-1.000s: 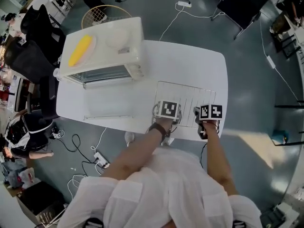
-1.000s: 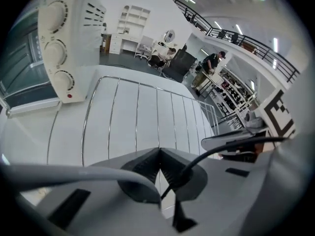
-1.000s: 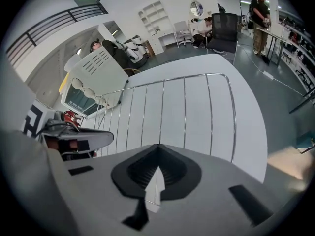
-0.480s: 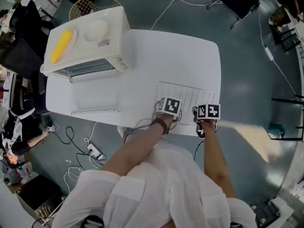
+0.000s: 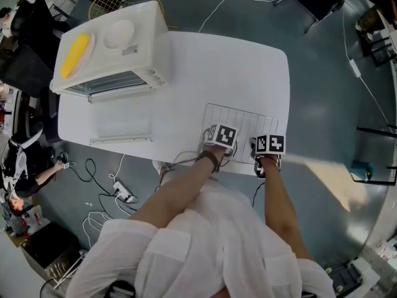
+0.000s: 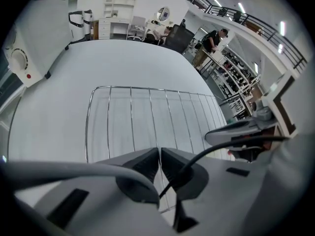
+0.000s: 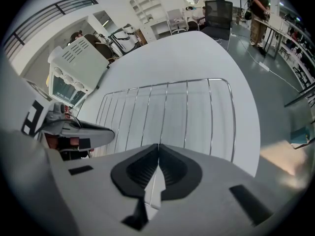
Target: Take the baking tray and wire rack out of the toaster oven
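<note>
The wire rack [image 5: 243, 124] lies on the white table [image 5: 205, 73] near its front right edge. My left gripper [image 5: 218, 141] is shut on a wire at the rack's near edge, left of my right gripper [image 5: 268, 148], which is shut on the same edge. In the left gripper view the jaws [image 6: 160, 154] pinch a thin wire of the rack [image 6: 147, 114]. In the right gripper view the jaws [image 7: 158, 149] meet over a wire of the rack [image 7: 172, 109]. The cream toaster oven [image 5: 108, 51] stands at the far left with its door [image 5: 121, 129] folded down. No baking tray shows.
A yellow corn cob on a plate [image 5: 74, 54] and a white dish [image 5: 119, 35] sit on the oven's top. Cables and a power strip [image 5: 121, 194] lie on the floor by the table's near left. A seated person [image 5: 25, 166] is at the far left.
Both grippers, still shut on the rack's near edge, have sunk a little toward the table with it. The head view has swung, so the oven sits higher and further left.
</note>
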A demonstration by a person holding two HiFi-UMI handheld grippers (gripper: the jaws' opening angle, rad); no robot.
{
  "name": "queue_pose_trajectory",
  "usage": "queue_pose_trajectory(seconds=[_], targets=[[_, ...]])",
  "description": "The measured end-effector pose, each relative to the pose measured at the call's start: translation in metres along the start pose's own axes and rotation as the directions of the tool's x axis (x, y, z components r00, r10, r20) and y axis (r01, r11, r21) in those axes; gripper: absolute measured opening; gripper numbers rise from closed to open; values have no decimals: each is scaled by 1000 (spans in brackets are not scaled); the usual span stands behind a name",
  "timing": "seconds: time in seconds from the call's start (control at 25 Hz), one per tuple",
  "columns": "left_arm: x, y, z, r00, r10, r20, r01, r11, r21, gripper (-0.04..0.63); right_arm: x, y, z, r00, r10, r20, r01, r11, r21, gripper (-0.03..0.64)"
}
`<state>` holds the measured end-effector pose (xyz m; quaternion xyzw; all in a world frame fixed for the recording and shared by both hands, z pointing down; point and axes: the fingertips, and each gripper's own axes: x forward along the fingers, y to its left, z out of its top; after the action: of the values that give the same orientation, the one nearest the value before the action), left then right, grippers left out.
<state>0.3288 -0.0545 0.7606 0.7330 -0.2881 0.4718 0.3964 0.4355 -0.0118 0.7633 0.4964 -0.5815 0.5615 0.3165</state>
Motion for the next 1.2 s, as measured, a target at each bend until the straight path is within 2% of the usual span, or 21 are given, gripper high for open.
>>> queue_pose_trajectory(seconds=[0.2,0.44,0.64,0.8,0.92,1.04,1.12,1.2], targets=[[-3,-2,-2,1000,-16,-5,16,1000,-16,15,0,2,-3,1000,-7,-23,7,1000,-25,15],[-16,3,7,1000,-6,31,6,1000,-17,17,0,3,-1,1000,-20,-24,18,998,-54,31],[-33,6,14,997,-8,74,10,1000,-26,17,-13,7,11,999,-13,30,15,998,-55,31],[-54,6,22,991,-27,134,32,999,-40,17,-32,17,28,992,4,130,3,999,-48,18],[-75,10,34,977,-35,210,44,998,-38,16,-51,32,45,974,21,224,-10,999,-51,5],[-101,21,46,952,-21,304,34,999,-36,15,-73,52,57,951,37,306,-13,997,-80,5],[-119,26,48,940,-27,340,45,998,-45,15,-90,65,68,928,54,370,-15,994,-108,5],[-143,29,57,912,-46,407,69,997,-43,15,-110,80,83,891,81,446,-17,989,-146,5]])
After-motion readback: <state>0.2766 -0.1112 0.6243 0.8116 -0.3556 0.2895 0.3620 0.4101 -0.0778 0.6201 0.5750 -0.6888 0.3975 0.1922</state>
